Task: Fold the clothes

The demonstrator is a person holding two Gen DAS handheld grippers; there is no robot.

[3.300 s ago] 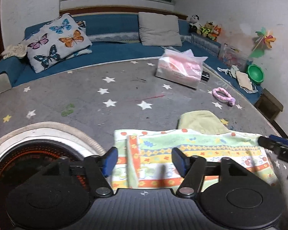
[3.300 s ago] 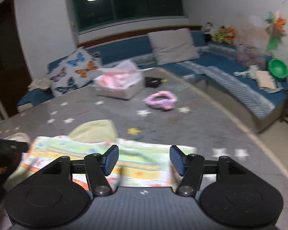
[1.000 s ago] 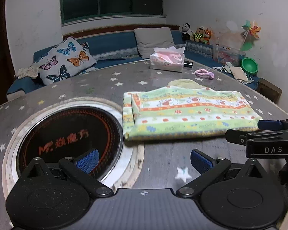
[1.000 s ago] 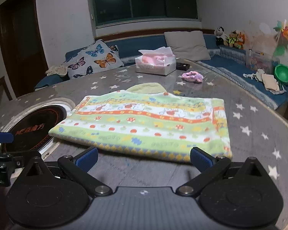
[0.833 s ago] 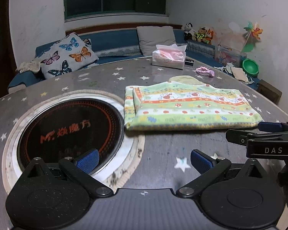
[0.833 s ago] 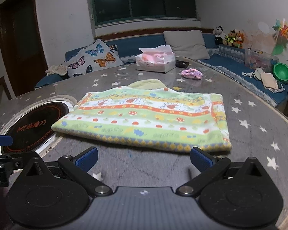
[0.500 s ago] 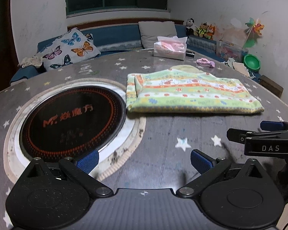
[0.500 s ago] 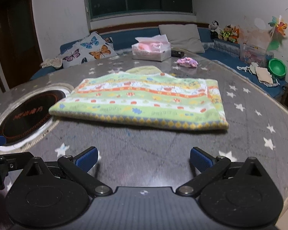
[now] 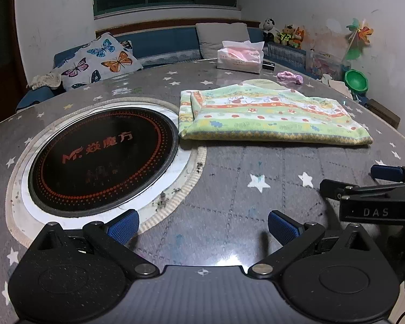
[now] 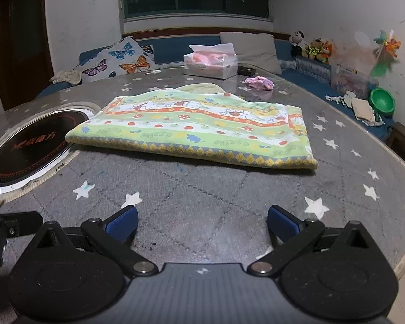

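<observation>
I am holding my left gripper (image 9: 203, 221) and right gripper (image 10: 202, 220) wide open and empty above the table (image 10: 202, 189). The cloth (image 10: 202, 127) is lying folded flat well ahead of both, its long axis running left to right across my view, folded edge facing me, left end just beside the hob (image 9: 100, 159).

Folded garment (image 10: 199, 127) lies flat on table (image 10: 202, 189); right gripper (image 10: 201, 222) jaws spread, empty.
</observation>
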